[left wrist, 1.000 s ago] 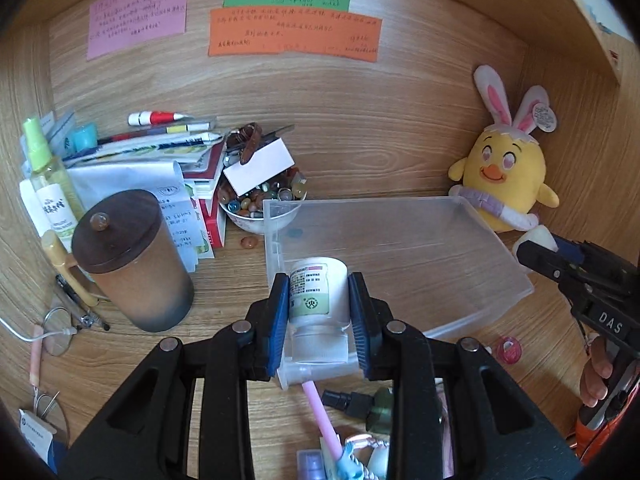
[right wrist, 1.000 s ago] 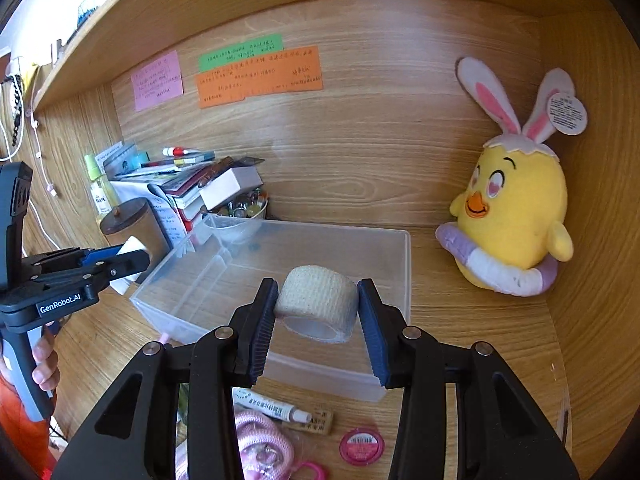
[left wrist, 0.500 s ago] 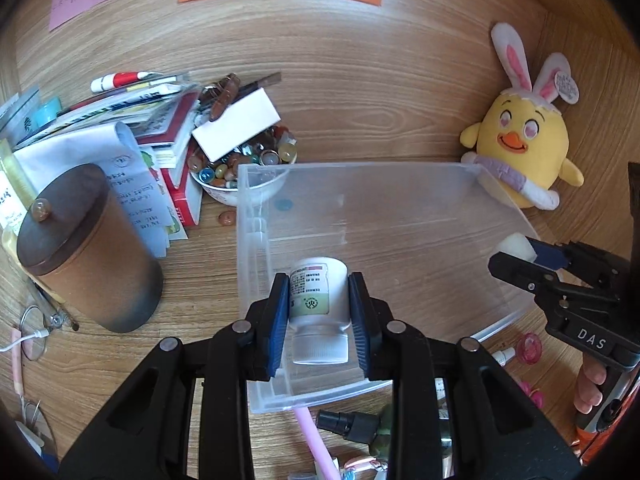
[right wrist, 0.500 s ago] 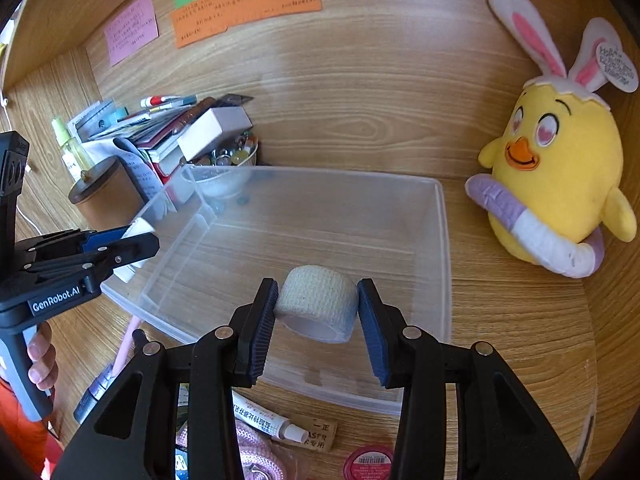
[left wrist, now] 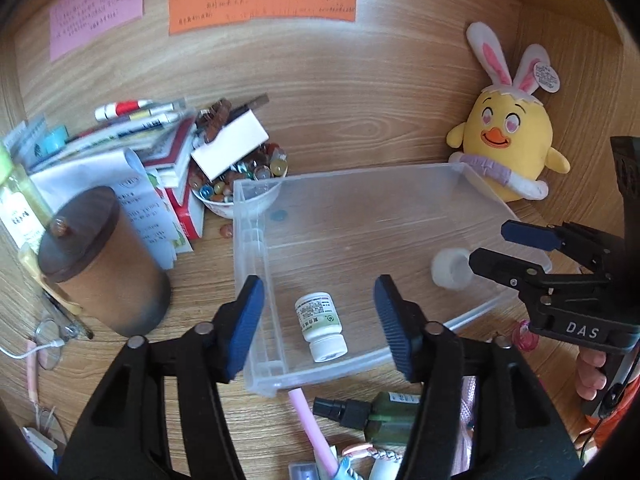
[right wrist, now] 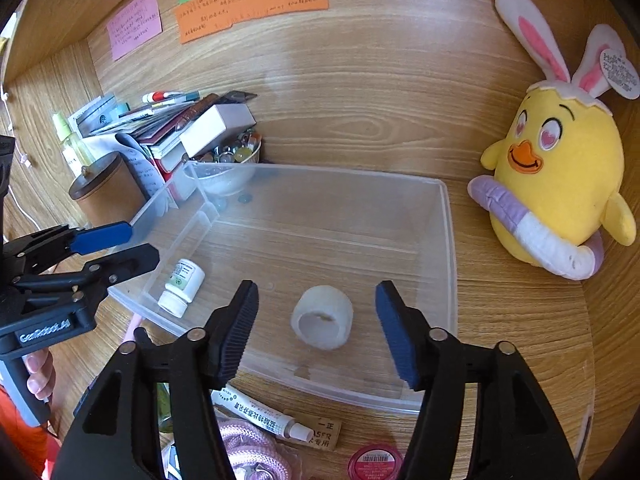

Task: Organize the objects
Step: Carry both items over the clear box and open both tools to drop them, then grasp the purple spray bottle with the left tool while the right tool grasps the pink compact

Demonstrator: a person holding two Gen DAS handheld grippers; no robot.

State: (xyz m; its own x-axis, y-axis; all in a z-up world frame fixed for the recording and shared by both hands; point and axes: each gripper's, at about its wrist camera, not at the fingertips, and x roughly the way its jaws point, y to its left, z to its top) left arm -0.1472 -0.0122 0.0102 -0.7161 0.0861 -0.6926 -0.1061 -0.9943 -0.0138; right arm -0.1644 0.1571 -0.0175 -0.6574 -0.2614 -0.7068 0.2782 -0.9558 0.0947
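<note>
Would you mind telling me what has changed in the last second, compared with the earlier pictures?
Both tools let go. The left tool opened, and the white pill bottle now lies on its side in the clear bin. The right tool opened too, leaving the bandage roll on the bin floor. The bin, plush chick and brown canister stayed put.

Blurring beyond reading: handwriting on the orange note point(left wrist: 262, 2). Hiding behind the clear bin point(right wrist: 450, 264), beside that note's wall: lower half of the bead bowl point(right wrist: 230, 178).
</note>
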